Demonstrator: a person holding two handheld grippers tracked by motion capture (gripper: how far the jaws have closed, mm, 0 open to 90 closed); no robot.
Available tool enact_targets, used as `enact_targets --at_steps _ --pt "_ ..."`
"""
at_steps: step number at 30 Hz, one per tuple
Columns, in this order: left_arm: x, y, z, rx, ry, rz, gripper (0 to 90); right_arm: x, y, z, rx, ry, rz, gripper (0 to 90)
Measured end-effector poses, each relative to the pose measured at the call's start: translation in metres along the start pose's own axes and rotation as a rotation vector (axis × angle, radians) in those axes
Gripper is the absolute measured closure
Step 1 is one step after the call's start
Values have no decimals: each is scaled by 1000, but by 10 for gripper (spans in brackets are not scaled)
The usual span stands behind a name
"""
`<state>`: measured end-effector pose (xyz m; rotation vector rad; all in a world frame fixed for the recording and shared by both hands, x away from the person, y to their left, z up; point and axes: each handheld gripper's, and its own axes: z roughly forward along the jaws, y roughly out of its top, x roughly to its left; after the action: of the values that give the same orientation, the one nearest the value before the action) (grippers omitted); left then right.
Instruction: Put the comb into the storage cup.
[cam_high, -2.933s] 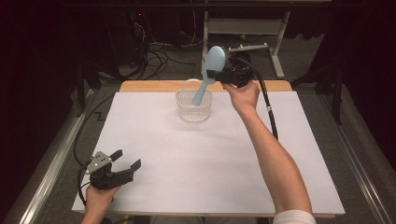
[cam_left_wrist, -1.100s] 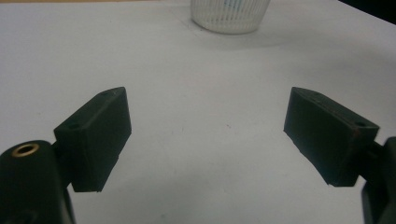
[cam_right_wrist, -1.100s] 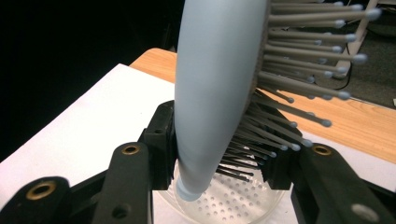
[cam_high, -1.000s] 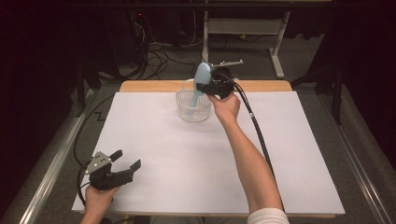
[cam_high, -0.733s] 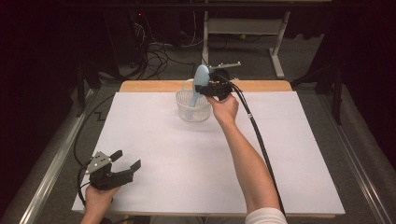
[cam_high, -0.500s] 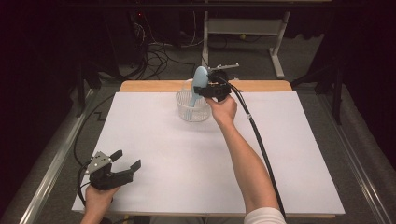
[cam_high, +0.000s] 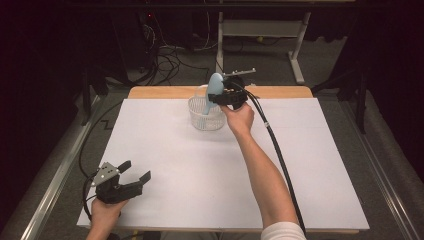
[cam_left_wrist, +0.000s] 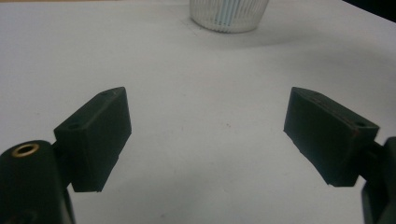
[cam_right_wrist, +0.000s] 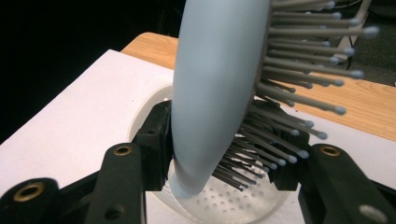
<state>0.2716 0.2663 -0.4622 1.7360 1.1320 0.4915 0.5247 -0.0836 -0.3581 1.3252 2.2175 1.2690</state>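
Observation:
A light blue hairbrush (cam_high: 215, 87) stands nearly upright, its handle end down inside a clear ribbed plastic cup (cam_high: 206, 117) at the far middle of the table. My right gripper (cam_high: 219, 98) reaches in from the right, just above the cup's rim. In the right gripper view the brush (cam_right_wrist: 215, 93) is between the jaws. One pad lies against its smooth back and the other against the bristles. The jaws have just been opening, so the grip is looser. The cup's dotted bottom (cam_right_wrist: 233, 205) shows below. My left gripper (cam_high: 136, 170) rests open at the near left, and nothing is between its jaws (cam_left_wrist: 205, 130).
A white sheet (cam_high: 200, 175) covers the table, with a wooden edge (cam_high: 280, 92) at the back. The right gripper's black cable (cam_high: 280, 160) trails across the right half. A metal rail (cam_high: 50, 190) runs along the left side. The cup (cam_left_wrist: 229, 16) is far ahead of the left gripper.
The right hand brought the brush left and down from above the cup until its handle went inside. Over the last half second it barely moved. The left gripper stayed still.

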Motion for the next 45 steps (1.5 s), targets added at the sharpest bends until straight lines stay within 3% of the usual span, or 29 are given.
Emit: enact_targets --at_steps 11,17,33,45 --pt "0 0 1 3 0 1 144 -9 0 -4 18 -39 -1 429" --pt "1 0 1 3 5 -6 144 -18 -6 -5 26 -61 30 377" --pt "-1 0 1 5 2 0 144 -30 -15 -7 60 -54 69 345" --pt "-2 0 2 8 5 -3 144 -34 -17 -21 50 -54 57 346"
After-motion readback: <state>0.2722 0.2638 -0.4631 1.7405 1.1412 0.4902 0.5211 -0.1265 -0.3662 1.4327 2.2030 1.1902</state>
